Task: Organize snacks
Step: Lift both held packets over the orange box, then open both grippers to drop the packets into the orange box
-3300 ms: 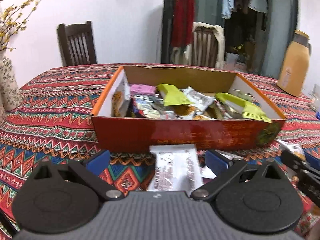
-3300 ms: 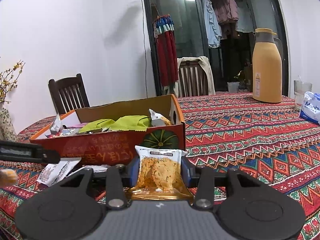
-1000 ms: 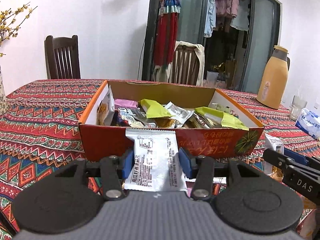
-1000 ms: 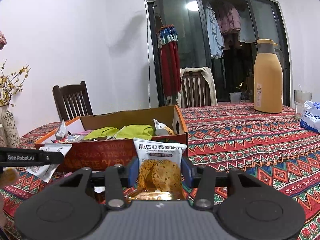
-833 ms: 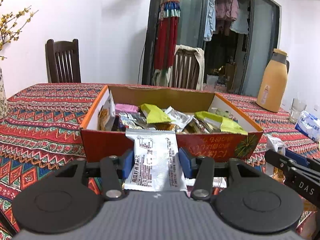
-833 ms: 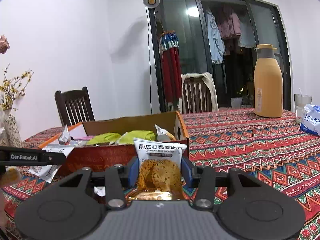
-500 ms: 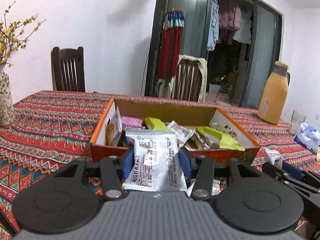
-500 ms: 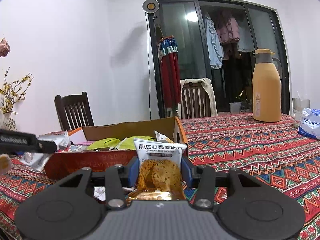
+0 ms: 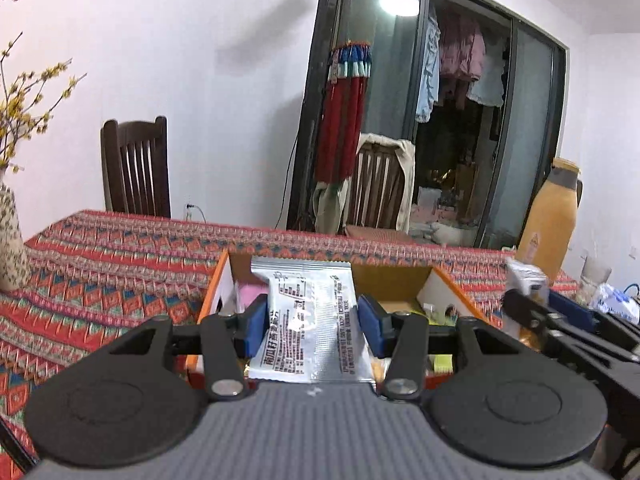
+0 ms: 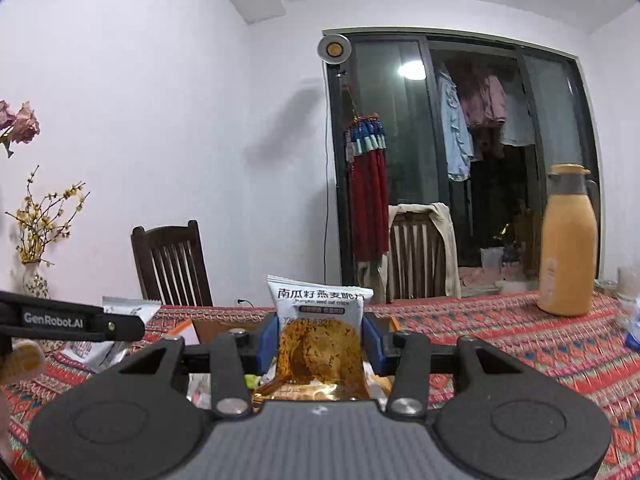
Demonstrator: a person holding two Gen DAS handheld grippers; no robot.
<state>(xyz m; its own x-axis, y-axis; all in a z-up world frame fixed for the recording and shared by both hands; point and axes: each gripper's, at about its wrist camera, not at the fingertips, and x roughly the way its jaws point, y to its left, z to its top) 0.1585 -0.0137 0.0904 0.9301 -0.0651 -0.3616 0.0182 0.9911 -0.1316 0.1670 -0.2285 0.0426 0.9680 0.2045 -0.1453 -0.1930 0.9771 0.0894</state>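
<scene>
- Snack box (image 9: 444,280) sits on the worktop (image 9: 120,264), open-topped, packets inside.
- Left gripper (image 9: 312,320) is clamped on a silver packet (image 9: 310,312), held above the box's near edge.
- Right gripper (image 10: 320,338) is clamped on an oat-crisp packet (image 10: 318,320), raised beside the box.

a table (image 9: 120,264) under a red, zigzag-patterned cloth carries everything. an open orange cardboard box (image 9: 218,292) of snack packets sits on it near the middle. a speckled vase (image 9: 10,248) stands at the left edge, a tan thermos jug (image 10: 568,264) toward the far right, with what may be a drinking glass (image 9: 594,274) beside it.
</scene>
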